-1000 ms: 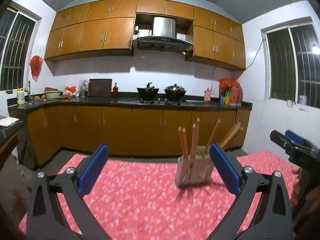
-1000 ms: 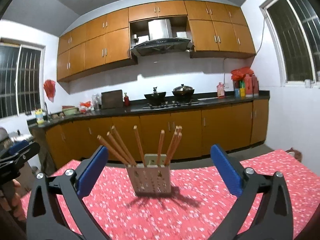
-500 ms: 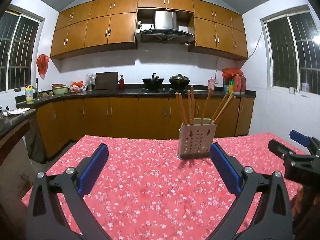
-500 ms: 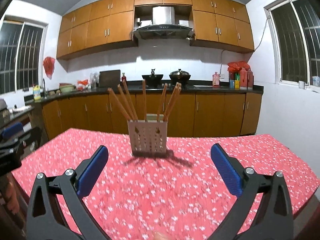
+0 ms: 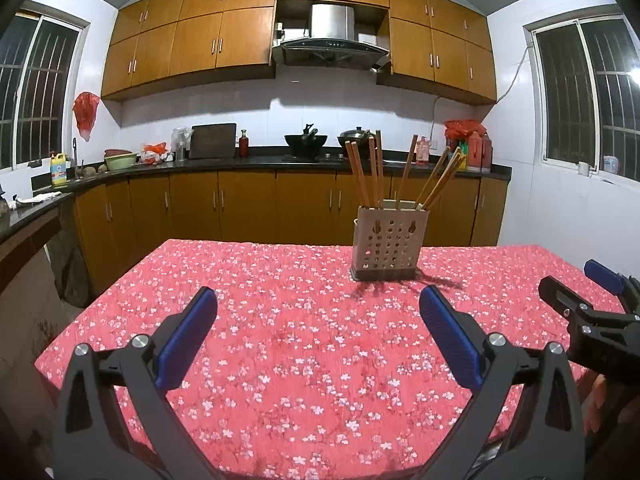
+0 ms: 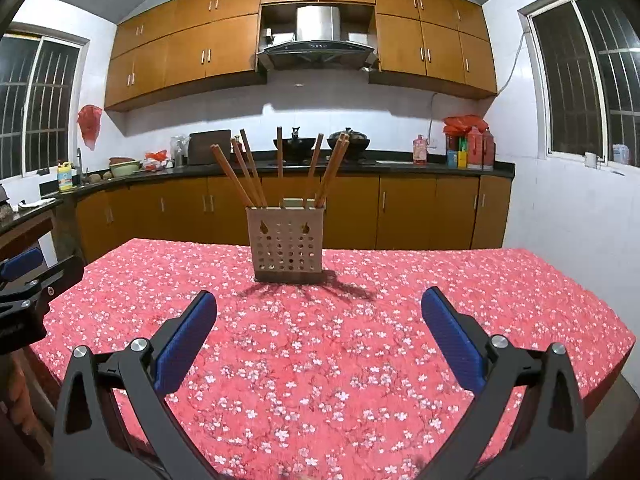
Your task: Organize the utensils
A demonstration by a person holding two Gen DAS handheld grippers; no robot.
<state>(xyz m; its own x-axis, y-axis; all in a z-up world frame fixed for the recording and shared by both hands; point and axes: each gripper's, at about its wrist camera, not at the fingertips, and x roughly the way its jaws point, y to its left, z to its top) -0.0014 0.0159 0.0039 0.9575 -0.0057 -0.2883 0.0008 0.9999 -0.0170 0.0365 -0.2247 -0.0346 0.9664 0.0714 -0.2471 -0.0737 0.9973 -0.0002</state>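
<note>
Red flowery tablecloth (image 6: pixel 320 360) covers your table, and the holey chopstick holder (image 6: pixel 286 243) stands upright in the middle with chopsticks (image 6: pixel 248 172) leaning every way. Bump one and the holder may tip over. Your left gripper (image 5: pixel 318 332) and right gripper (image 6: pixel 319 330) are both wide apart, holding nothing and touching nothing.

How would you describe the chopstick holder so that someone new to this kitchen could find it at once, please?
Start at the table with the red flowered cloth in front of the wooden cabinets. Near its far edge stands the chopstick holder, a pale box with rows of round holes. Nothing else stands on the cloth, and brown chopsticks fan out of its top.
</note>
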